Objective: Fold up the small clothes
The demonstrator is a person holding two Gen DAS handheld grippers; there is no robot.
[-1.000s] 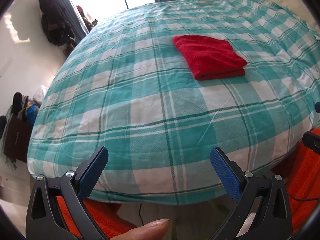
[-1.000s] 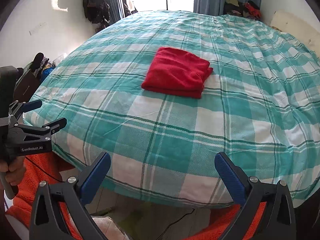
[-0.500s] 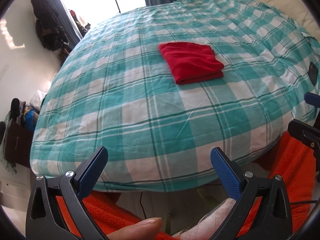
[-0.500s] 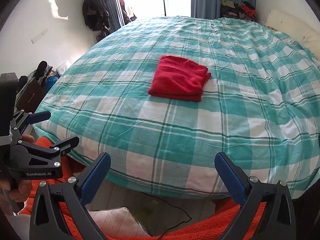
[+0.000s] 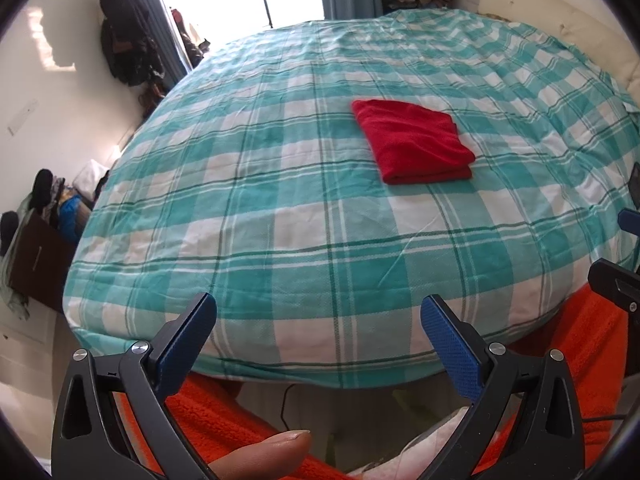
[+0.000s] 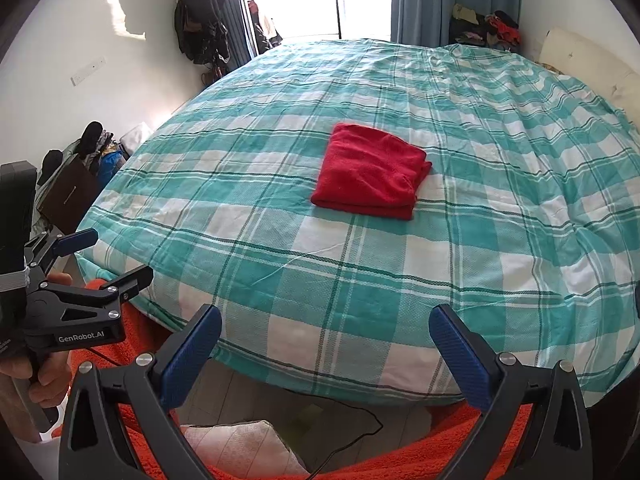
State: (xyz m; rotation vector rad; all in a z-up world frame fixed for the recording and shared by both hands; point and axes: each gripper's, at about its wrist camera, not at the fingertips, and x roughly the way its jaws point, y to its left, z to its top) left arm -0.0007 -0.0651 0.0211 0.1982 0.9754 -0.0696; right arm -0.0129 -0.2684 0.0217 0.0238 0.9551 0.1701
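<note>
red cloth [image 6: 370, 172] — folded, flat on bed [image 6: 360, 280] | left gripper [image 5: 318, 320] — fingers apart | right gripper [image 6: 325, 330] — fingers apart

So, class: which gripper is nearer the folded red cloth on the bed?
Right, narrowly. The right gripper faces the red cloth almost straight ahead; the left gripper sits further to its left. Both open, off the bed.

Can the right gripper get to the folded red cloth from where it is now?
Probably yes. The right gripper is open at the near bed edge, and only bare plaid bedspread lies between it and the folded red cloth; it would need a forward reach.
</note>
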